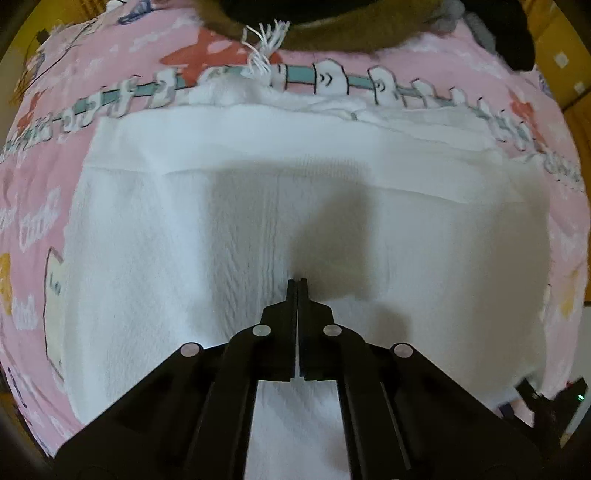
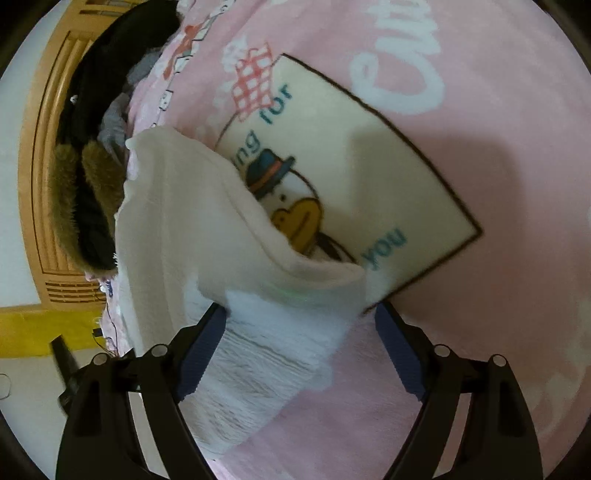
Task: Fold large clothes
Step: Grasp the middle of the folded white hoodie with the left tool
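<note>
A white knitted garment (image 1: pixel 295 206) lies folded flat on a pink printed blanket (image 1: pixel 37 229). My left gripper (image 1: pixel 297 282) points straight down over the garment's middle, shut, with nothing seen between its fingertips. In the right wrist view the garment's folded end (image 2: pixel 207 236) rises as a thick white roll over the blanket (image 2: pixel 480 332). My right gripper (image 2: pixel 301 332) is open wide. The garment's corner lies between its blue pads (image 2: pixel 399 350), nearer the left one, and the pads do not press on it.
A dark coat with a brown fur trim (image 1: pixel 332 33) (image 2: pixel 92 192) and some grey clothing (image 2: pixel 114 122) lie at the blanket's far edge. Wooden panelling (image 2: pixel 44 184) stands behind them. A printed cream panel with a cartoon duck (image 2: pixel 351 166) marks the blanket beside the garment.
</note>
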Demonstrator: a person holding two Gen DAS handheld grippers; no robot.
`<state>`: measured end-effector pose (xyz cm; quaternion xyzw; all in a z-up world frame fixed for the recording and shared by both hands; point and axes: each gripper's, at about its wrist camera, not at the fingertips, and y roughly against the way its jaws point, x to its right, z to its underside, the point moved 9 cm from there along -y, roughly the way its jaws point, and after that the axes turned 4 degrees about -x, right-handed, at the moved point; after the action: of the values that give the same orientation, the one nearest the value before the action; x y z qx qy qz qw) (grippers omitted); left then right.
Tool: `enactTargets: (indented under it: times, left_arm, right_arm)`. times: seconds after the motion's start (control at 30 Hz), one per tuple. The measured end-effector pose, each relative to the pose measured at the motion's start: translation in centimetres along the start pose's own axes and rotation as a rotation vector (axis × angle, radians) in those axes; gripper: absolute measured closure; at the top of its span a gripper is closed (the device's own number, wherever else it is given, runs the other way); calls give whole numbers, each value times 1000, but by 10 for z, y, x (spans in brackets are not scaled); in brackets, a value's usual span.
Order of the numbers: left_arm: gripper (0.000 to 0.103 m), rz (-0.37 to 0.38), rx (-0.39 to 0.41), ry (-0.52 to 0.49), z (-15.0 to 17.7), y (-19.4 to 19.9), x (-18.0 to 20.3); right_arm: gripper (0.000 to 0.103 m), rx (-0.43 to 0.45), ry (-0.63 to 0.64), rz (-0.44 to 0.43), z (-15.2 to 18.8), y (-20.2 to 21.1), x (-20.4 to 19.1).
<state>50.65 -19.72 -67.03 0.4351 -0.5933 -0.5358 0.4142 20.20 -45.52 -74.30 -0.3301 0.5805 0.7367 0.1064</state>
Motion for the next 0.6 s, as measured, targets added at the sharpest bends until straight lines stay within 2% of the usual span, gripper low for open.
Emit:
enactTargets:
  times: [0.1, 0.2, 0.27, 0.33, 0.4, 0.5, 0.53, 0.6]
  left_arm:
    - [103, -37, -20, -30, -11, -23, 5]
    - [103, 5, -37, 45, -20, -37, 0]
    - [103, -3, -34, 36, -21, -37, 0]
    - [103, -49, -15, -33, -17, -29, 5]
    - [103, -51, 9, -37, -11, -13, 8]
    - [103, 38, 30, 58, 9, 16, 8]
    - [103, 55, 20, 74, 19, 17, 9]
    - [103, 33, 17, 56, 27, 4, 11]
  right_arm:
    - [23, 7, 30, -44, -5, 0, -15]
    - [24, 29, 51, -16, -14, -11, -20]
    - [34, 46, 43, -12, -20, -19, -22]
    - [54, 50, 50, 2, -22, -22, -26]
    - [59, 54, 82, 10, -21, -19, -32]
    - [63, 49, 109, 4, -20, -17, -33]
    - [64, 48, 110, -4, -20, -15, -33]
    - [66, 56, 121, -15, -18, -9, -38]
